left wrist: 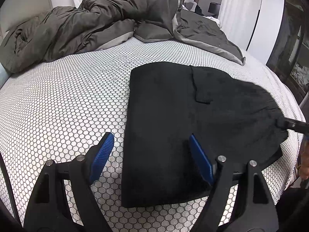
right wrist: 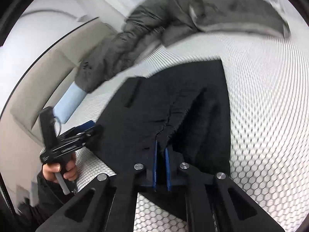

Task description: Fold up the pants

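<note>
Black pants (left wrist: pixel 173 119) lie partly folded on the honeycomb-patterned mattress (left wrist: pixel 67 106). My left gripper (left wrist: pixel 150 141) is open and empty, its blue pads straddling the pants' near left edge just above the cloth. My right gripper (right wrist: pixel 161 145) is shut on the pants (right wrist: pixel 173 106), pinching a bunched edge of the fabric and lifting it; it shows at the far right of the left wrist view (left wrist: pixel 291 124). In the right wrist view the left gripper (right wrist: pixel 85 129) and the hand holding it are at the left.
A rumpled grey-brown duvet (left wrist: pixel 87 23) and pillow (left wrist: pixel 152 31) are heaped at the far side of the bed. A beige headboard (right wrist: pixel 38 89) and a light blue pillow (right wrist: pixel 69 104) sit at the left. The bed's edge and a dark cabinet (left wrist: pixel 293 48) are at the right.
</note>
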`<state>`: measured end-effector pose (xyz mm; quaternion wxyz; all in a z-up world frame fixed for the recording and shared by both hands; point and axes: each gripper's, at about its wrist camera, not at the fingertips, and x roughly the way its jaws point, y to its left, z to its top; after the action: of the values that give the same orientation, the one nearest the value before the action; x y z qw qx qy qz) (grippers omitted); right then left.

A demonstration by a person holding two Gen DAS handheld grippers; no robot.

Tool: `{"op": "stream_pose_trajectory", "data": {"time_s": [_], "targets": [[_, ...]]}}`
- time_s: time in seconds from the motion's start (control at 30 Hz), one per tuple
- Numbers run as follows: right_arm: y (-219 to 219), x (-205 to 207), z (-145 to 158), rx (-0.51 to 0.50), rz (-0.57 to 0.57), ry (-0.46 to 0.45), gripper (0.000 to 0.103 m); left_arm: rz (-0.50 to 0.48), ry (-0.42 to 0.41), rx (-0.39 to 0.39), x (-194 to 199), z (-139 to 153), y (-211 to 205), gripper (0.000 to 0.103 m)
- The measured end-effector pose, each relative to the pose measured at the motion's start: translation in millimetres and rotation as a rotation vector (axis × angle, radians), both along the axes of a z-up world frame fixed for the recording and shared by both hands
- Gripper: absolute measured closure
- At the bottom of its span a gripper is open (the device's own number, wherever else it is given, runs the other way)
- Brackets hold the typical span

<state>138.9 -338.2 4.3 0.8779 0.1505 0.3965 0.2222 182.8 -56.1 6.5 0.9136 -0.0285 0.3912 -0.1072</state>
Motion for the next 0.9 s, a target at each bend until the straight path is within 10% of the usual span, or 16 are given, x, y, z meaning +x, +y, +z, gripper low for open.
{"op": "stream_pose_trajectory", "data": {"time_s": [0.17, 0.6, 0.77, 0.9], "targets": [[-13.4, 15.4, -30.0, -0.072, -0.072, 0.159, 0.091, 0.002, 0.019, 0.018, 3.4, -4.3, -1.1, 0.025], [-25.9, 34.3, -55.5, 0.128, -0.026, 0.258, 0.056, -0.005, 0.017, 0.032, 2.1, -5.0, -4.8, 0.025], [-18.4, 24.6, -37.1, 0.12, 0.03, 0.136, 0.089, -0.001, 0.009, 0.027, 1.5, -1.7, 0.5, 0.025], [-10.5, -5.2, 5.6, 0.142, 0.082, 0.011, 0.09, 0.016, -0.004, 0.01, 0.2, 3.5, 8.0, 0.025]]}}
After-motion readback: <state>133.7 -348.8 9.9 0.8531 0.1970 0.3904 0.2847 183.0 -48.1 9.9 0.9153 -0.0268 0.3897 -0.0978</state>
